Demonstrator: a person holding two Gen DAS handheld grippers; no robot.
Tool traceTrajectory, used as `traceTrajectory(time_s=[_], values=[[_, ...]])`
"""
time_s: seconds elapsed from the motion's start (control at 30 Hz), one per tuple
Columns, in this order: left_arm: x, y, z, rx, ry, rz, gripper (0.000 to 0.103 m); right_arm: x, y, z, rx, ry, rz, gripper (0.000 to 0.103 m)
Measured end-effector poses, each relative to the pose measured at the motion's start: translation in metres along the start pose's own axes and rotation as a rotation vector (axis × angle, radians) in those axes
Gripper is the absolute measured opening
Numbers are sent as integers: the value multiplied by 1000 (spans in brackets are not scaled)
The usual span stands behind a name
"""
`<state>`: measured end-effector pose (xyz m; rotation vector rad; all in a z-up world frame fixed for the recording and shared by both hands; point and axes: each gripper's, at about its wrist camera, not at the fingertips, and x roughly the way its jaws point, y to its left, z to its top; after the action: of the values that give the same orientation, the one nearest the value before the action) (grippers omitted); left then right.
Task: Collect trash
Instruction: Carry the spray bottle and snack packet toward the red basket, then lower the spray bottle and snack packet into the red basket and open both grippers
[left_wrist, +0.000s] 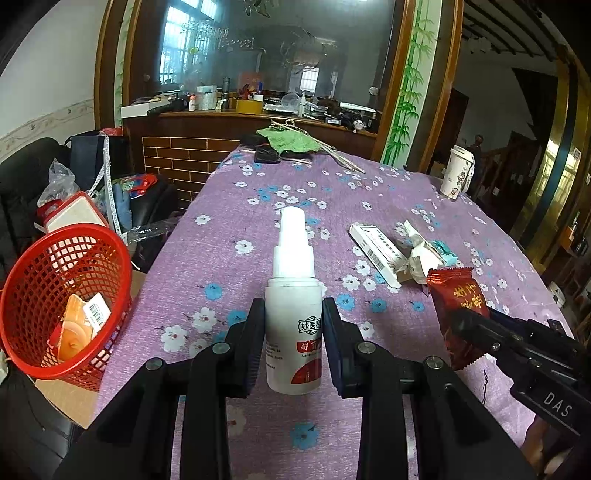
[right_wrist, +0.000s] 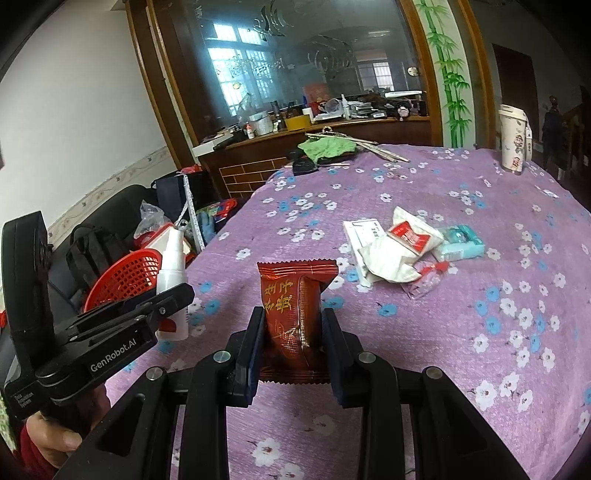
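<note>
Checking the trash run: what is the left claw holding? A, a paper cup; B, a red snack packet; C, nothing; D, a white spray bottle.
D: the left claw is shut on the white spray bottle, its pads pressing both sides.

White spray bottle (left_wrist: 293, 295), dark-red snack packet (right_wrist: 291, 314), red basket (left_wrist: 62, 291), purple floral tablecloth (left_wrist: 258, 184).

White spray bottle (left_wrist: 293, 310) and red snack wrapper (right_wrist: 291, 314), both upright.

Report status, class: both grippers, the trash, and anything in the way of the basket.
Left gripper shut on spray bottle. Right gripper shut on red wrapper. Red basket off table's left edge, path clear. More litter on table.
</note>
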<state>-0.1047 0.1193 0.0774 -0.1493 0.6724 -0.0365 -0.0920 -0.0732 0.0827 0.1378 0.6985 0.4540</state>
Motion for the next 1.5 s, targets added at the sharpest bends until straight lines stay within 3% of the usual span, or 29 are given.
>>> traceTrajectory(time_s=[0.33, 0.7, 0.93, 1.17, 1.2, 1.27, 1.3, 1.5], values=[[-30, 48, 14, -65, -59, 62, 29, 13, 33, 19, -49, 34, 66, 33], [-59, 143, 26, -179, -89, 168, 29, 46, 105, 46, -131, 111, 198, 33], [-57, 209, 19, -240, -45, 236, 29, 89, 171, 63, -188, 165, 284, 33], [-42, 241, 11, -264, -2, 281, 29, 145, 219, 65, -184, 245, 355, 34], [-42, 244, 11, -270, -1, 288, 30, 152, 224, 65, -180, 255, 360, 34], [-43, 251, 11, -296, -5, 283, 57, 168, 233, 64, -173, 283, 381, 35], [-44, 252, 11, -303, -11, 281, 61, 171, 235, 64, -173, 281, 383, 38], [-53, 245, 13, -291, -37, 269, 64, 154, 210, 70, -144, 230, 353, 44]])
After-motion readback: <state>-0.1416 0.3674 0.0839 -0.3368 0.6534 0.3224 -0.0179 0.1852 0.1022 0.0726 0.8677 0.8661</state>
